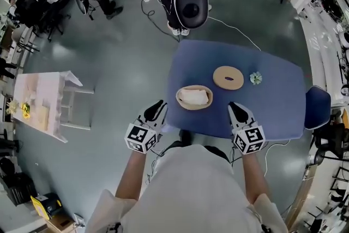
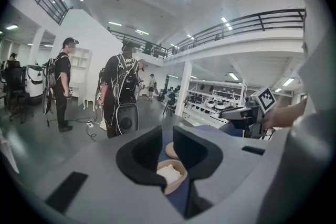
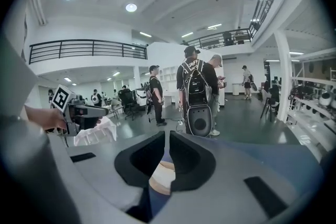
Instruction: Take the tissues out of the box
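- Head view: tissues (image 1: 194, 96) in the round box (image 1: 180, 101) look soft, light and tear-prone; pinch the raised top fold.
- Slightly parted, holding nothing: left tongs (image 1: 161, 105), right tongs (image 1: 235, 108).

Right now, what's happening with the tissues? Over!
Left gripper and right gripper open, empty, at the blue table's near edge. Tissues in the round box, lid off beside it. Nothing in the way. Over.

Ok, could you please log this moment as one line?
left tool open, empty; right tool open, empty; tissues in box; lid off
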A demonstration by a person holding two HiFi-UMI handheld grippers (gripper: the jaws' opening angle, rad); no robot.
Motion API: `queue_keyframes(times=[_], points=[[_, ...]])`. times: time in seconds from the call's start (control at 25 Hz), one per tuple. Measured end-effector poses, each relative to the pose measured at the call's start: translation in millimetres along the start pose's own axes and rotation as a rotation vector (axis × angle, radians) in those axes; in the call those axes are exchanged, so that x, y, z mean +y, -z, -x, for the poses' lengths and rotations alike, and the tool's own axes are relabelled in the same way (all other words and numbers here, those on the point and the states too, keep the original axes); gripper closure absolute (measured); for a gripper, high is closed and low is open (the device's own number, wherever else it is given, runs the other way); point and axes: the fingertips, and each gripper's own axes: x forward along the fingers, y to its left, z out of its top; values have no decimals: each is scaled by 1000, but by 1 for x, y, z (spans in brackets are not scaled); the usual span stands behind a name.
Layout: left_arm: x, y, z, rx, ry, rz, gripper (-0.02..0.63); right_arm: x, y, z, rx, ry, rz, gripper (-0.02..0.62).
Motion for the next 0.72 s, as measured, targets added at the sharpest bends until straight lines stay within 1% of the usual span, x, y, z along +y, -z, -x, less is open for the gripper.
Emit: queue_keyframes(times=[0.24, 0.48, 0.72], points=[[6, -2, -27, 24, 45, 6, 535, -10, 4, -12, 26, 20, -11, 546], [-4, 15, -54, 69, 70, 12, 535, -28, 17, -16, 49, 23, -46, 546], [-11, 30, -82, 132, 69, -35, 534, -46, 31, -24, 80, 4, -70, 546]])
